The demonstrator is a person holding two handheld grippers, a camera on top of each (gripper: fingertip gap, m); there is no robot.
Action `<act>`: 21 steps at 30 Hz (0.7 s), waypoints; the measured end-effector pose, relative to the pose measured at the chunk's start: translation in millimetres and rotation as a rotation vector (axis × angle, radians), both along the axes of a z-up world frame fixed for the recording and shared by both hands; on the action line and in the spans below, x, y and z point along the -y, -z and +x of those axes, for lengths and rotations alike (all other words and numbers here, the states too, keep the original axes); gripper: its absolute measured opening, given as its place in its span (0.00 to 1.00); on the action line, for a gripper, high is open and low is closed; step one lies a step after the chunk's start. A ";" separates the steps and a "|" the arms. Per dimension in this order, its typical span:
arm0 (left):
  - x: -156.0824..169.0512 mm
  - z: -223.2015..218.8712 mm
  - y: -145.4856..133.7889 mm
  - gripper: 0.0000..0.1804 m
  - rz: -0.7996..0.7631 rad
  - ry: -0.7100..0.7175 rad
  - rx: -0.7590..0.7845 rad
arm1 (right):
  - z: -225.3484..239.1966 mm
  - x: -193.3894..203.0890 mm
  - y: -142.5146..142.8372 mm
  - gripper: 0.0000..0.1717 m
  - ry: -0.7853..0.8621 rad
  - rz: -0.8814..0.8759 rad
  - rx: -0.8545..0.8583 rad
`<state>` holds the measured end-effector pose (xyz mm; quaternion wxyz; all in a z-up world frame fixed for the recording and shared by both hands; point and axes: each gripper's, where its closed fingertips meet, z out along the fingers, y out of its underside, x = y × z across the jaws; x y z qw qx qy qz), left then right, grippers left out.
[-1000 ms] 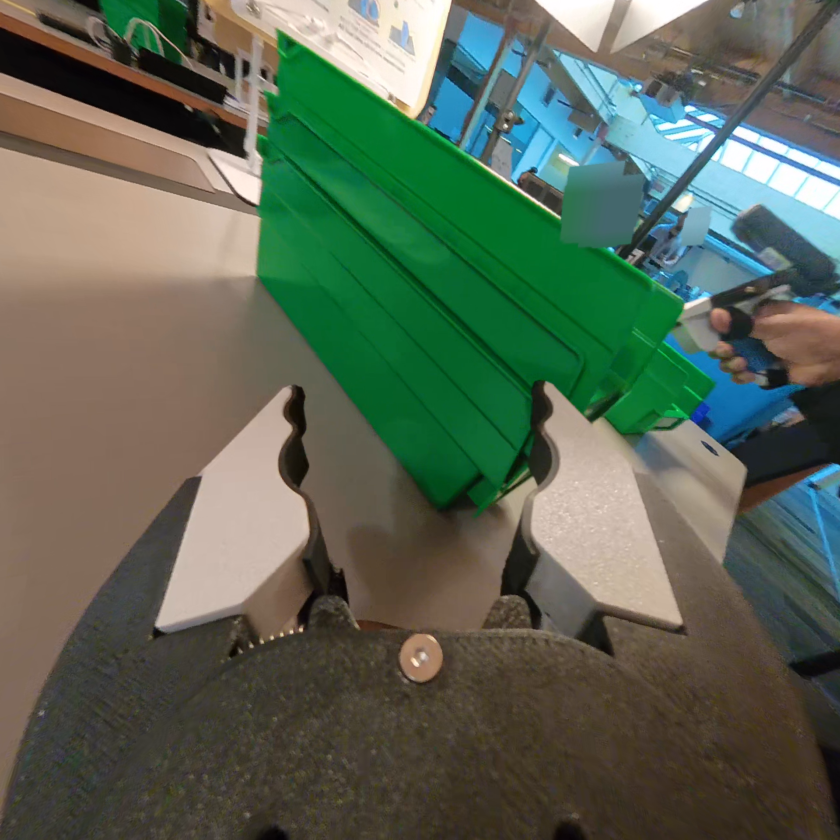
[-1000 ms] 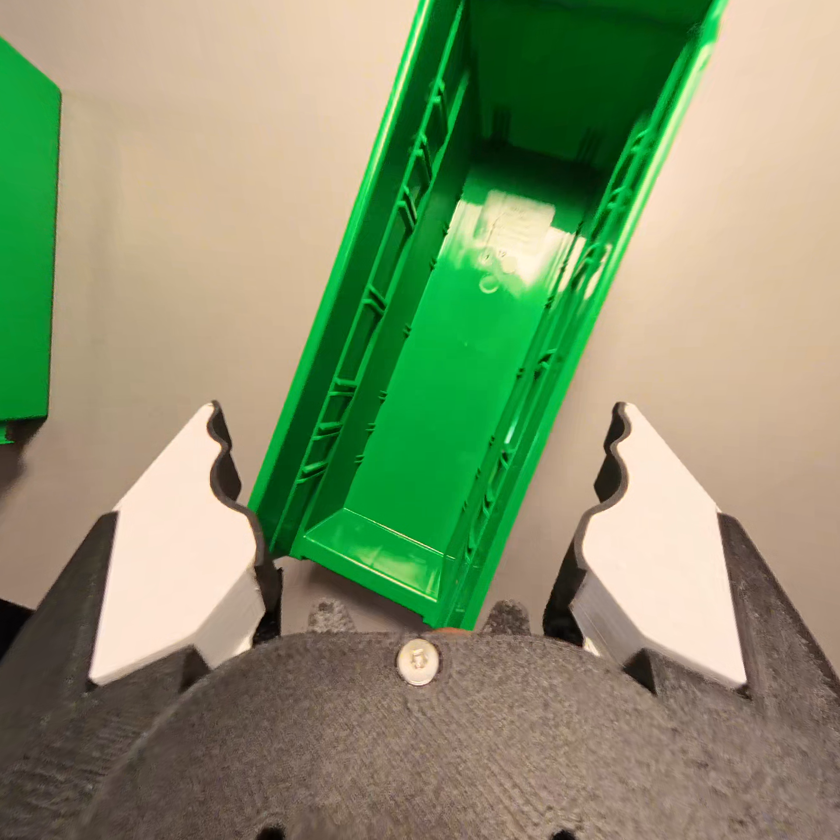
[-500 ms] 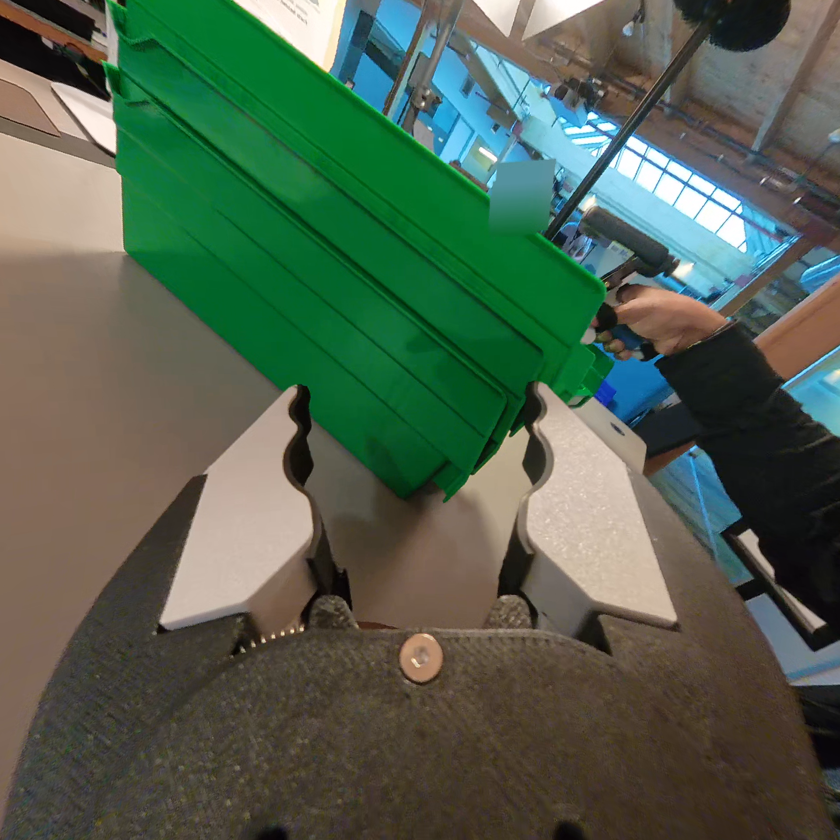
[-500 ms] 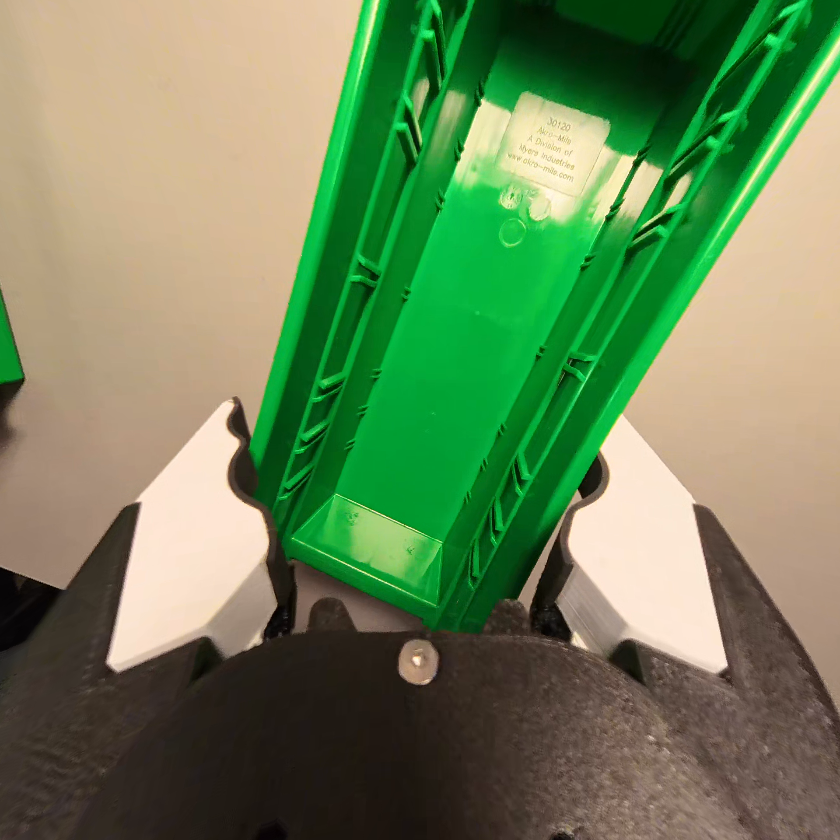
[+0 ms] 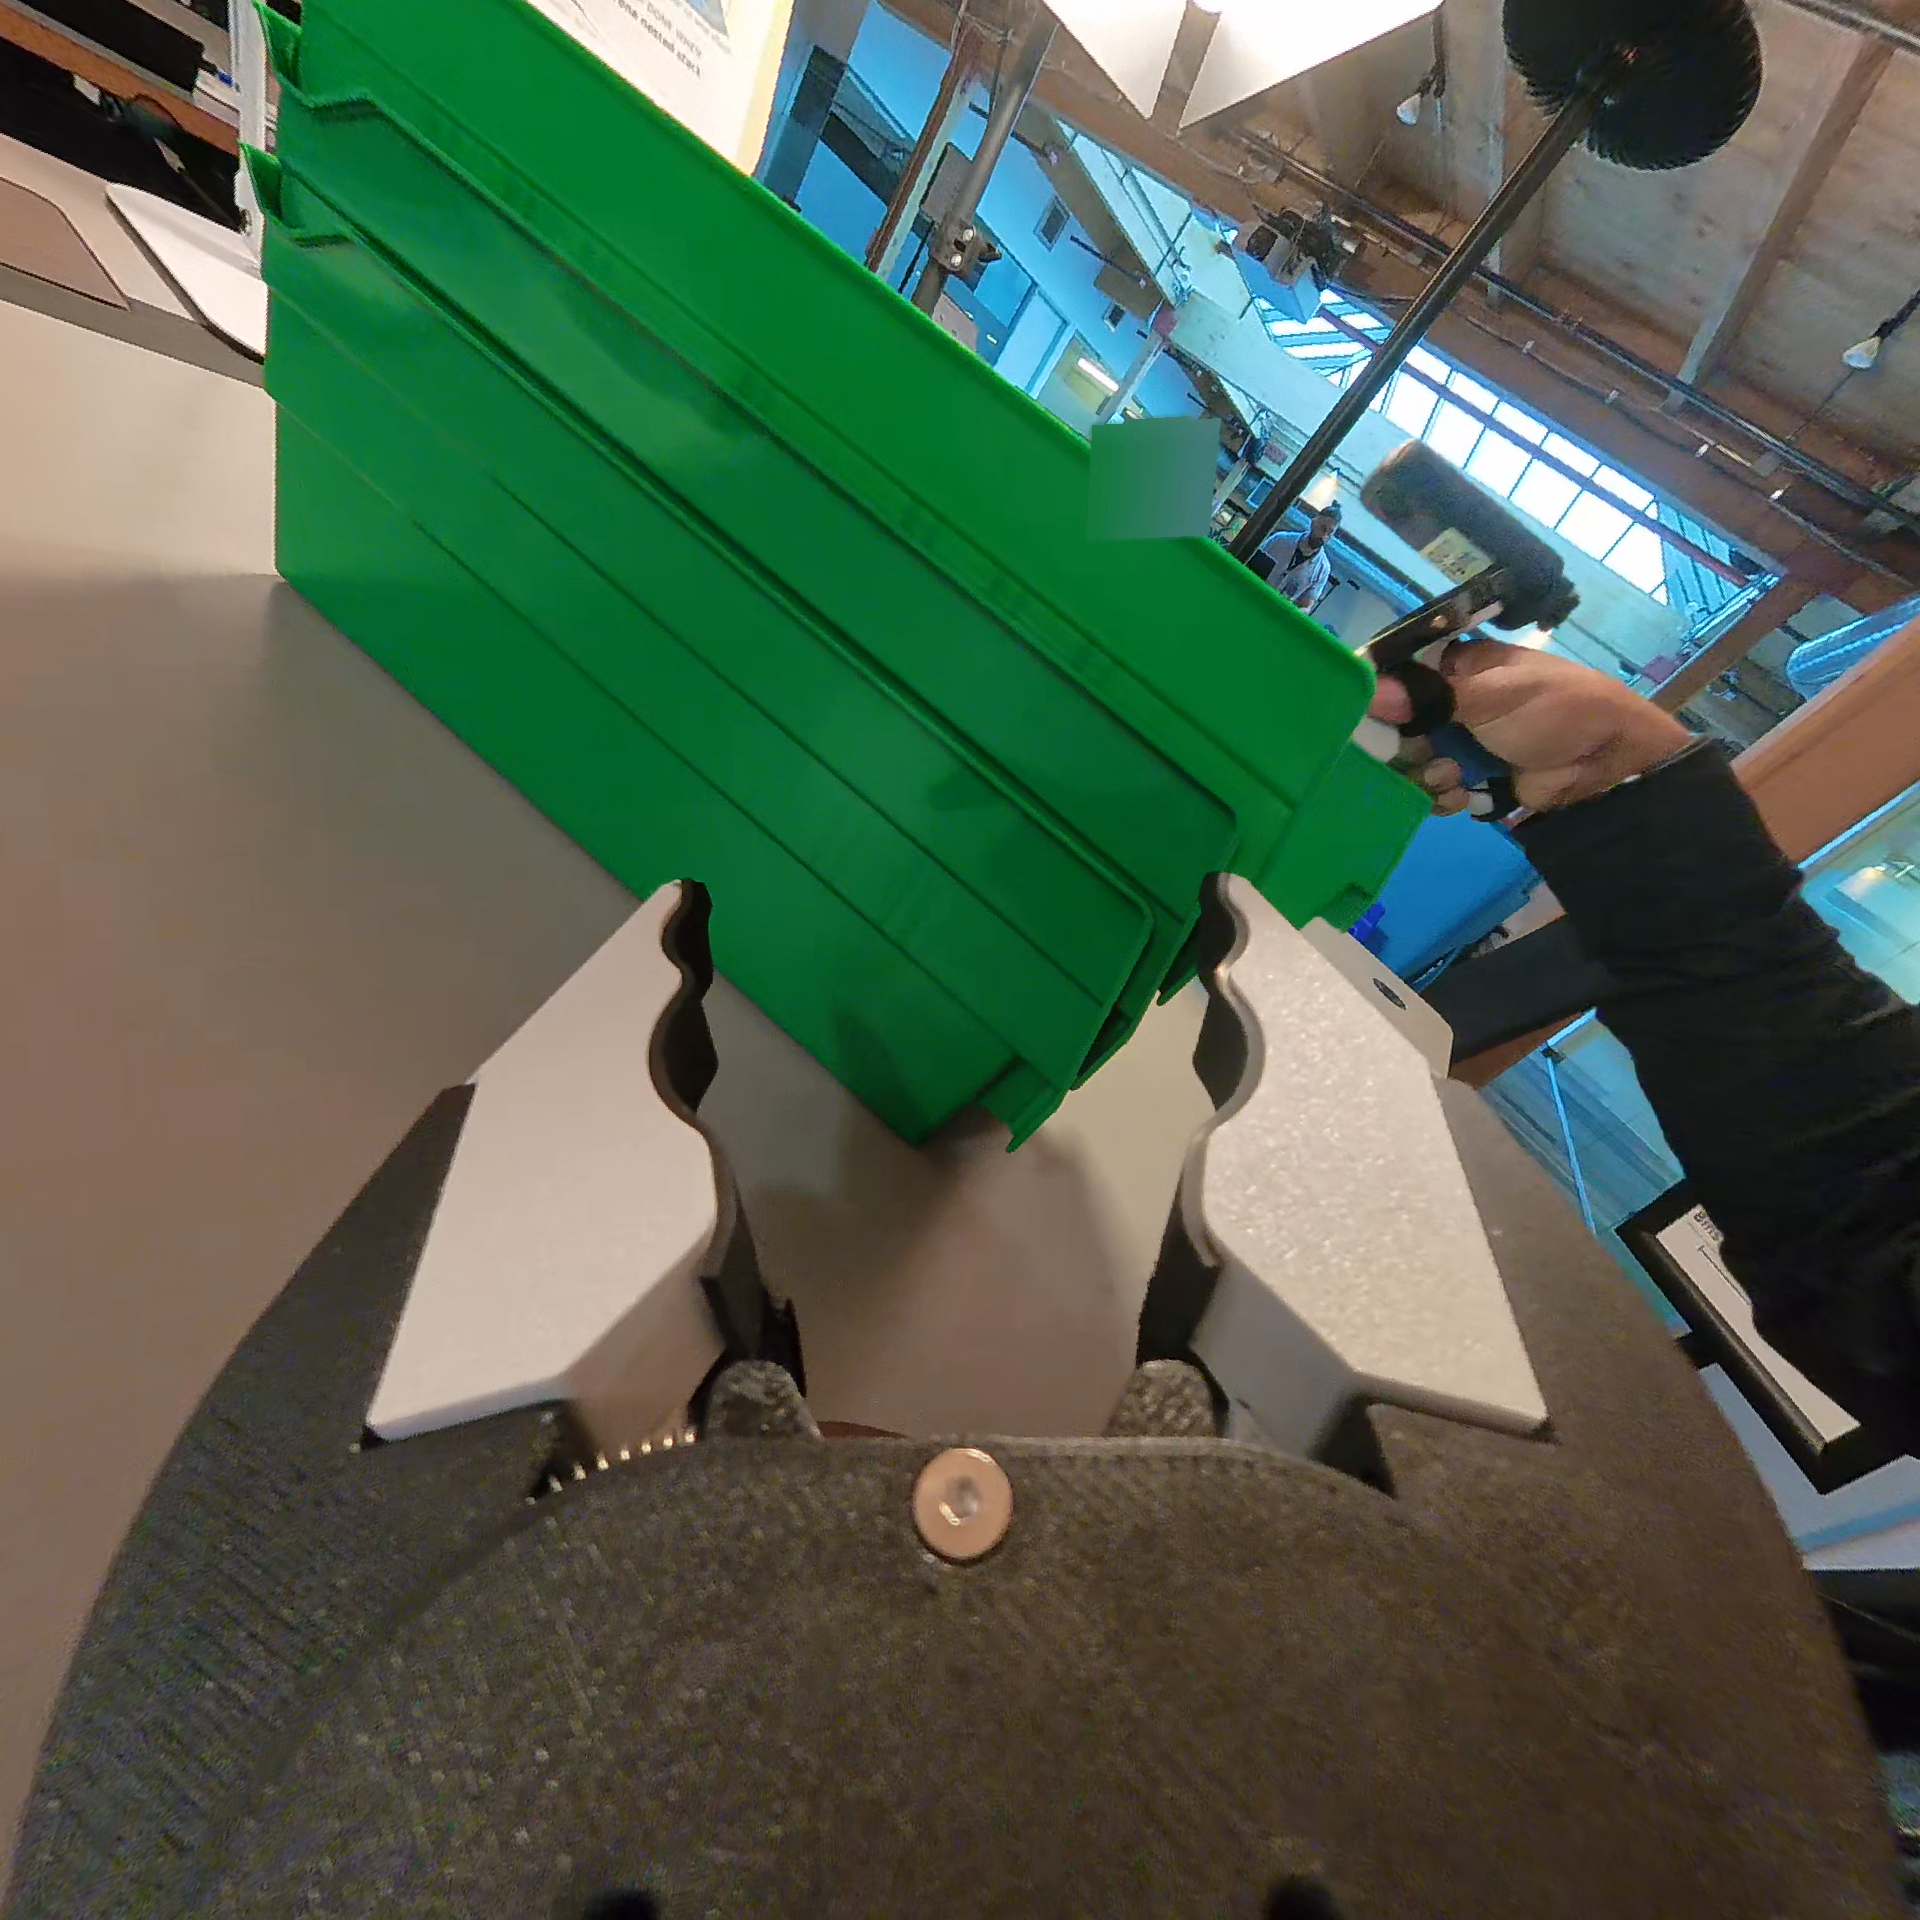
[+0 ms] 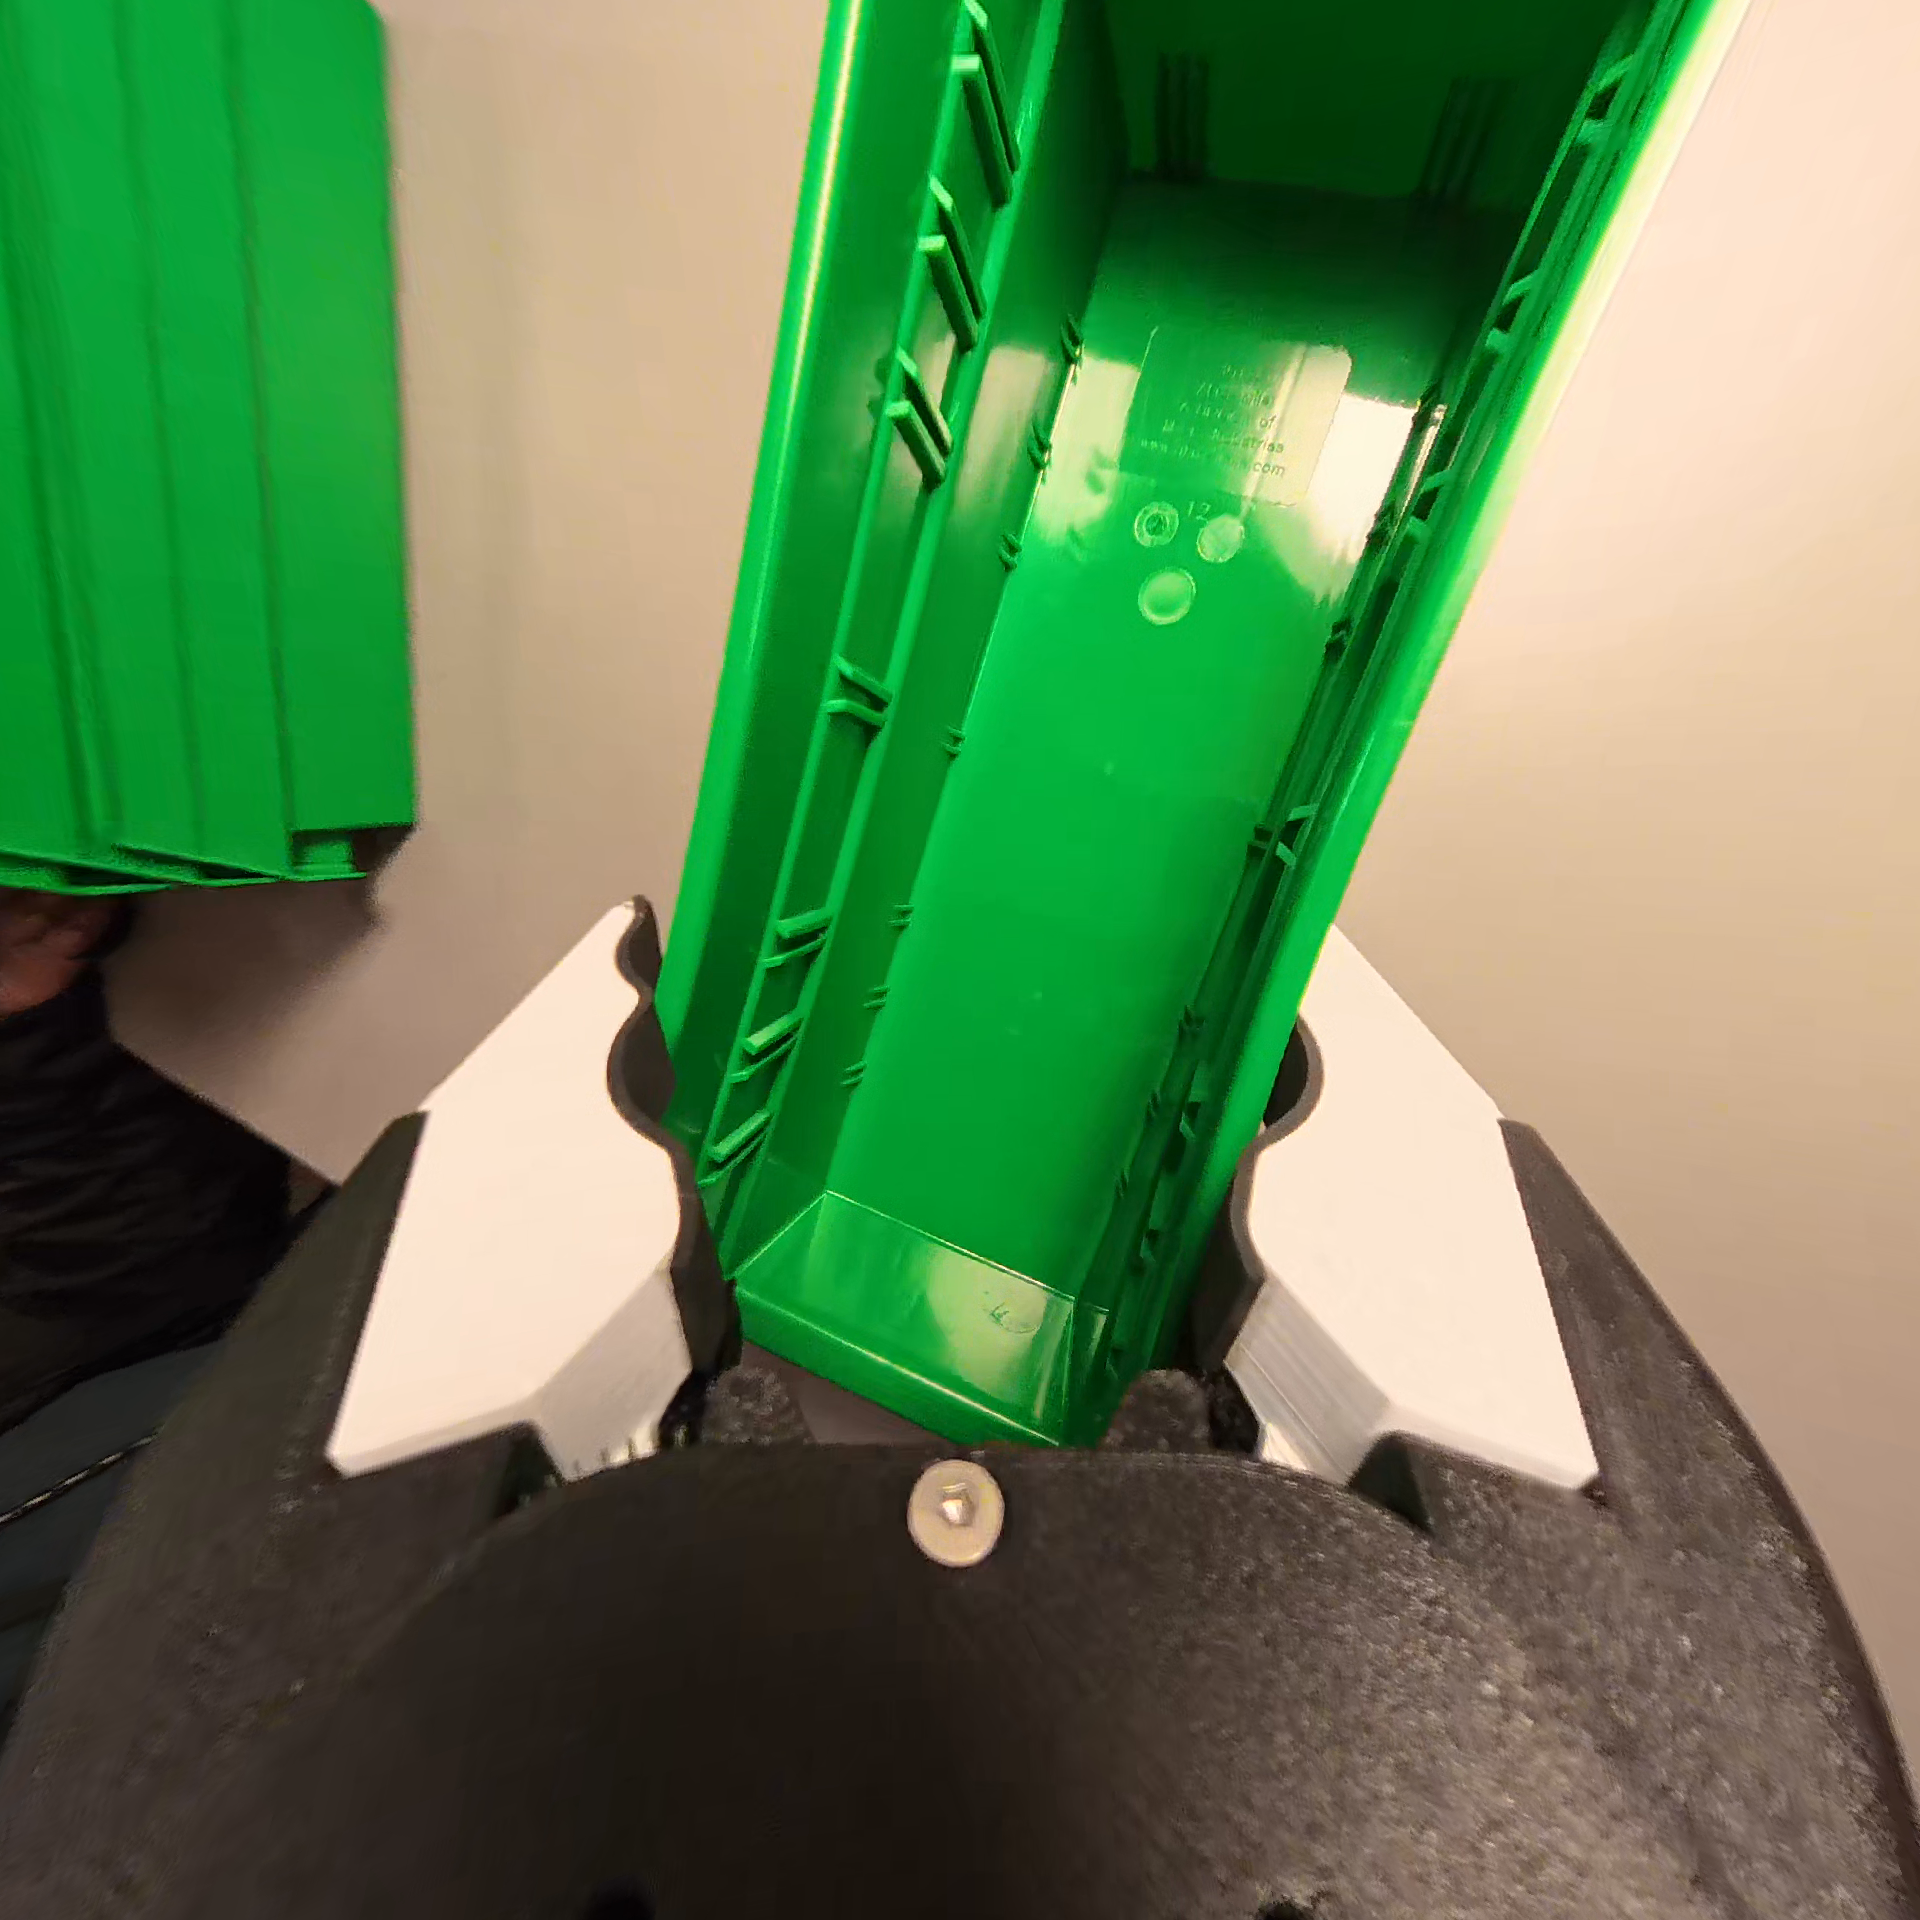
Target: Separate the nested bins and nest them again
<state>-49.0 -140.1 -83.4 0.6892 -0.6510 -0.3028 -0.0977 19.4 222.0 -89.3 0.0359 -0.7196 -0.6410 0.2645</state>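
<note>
My right gripper (image 6: 961, 1122) points down at the worktop (image 6: 1610, 623), and its jaws are clamped across the near end of a single green bin (image 6: 1091, 779). Both dark pads press on the bin's outer side walls, the left pad (image 6: 639, 1060) against the ribbed left wall and the right one against the far wall. The bin's open top faces my camera and its length runs away from the jaws, slightly tilted to the right.

In the left view I see the hand (image 5: 1538, 727) on that gripper's handle, with a dark sleeve behind it, reaching in from the right past the stack's far end.

My left gripper (image 5: 951, 997) sits low over the worktop (image 5: 208, 831), angled upward, jaws spread fairly wide and gripping nothing. The stack of nested green bins (image 5: 727, 582) stands on the worktop just ahead; its near lower corner dips between the fingertips, closer to the right finger (image 5: 1226, 977), and I cannot tell whether they touch. The left fingertip stands clear of it.

In the right view, the stack (image 6: 187, 468) lies to the left, apart from the held bin.
</note>
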 end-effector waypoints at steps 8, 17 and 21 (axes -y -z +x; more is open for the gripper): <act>-1.6 -2.0 4.0 0.52 -0.021 -0.001 0.019 | -24.8 108.7 -115.7 0.67 -0.194 -0.219 -0.269; -1.1 -4.8 6.3 0.52 -0.027 -0.011 0.038 | -75.0 266.7 -170.6 0.68 -0.402 -0.386 -0.277; 1.8 -4.1 3.9 0.52 -0.010 -0.016 0.031 | -110.3 273.7 -146.9 0.68 -0.292 -0.317 -0.224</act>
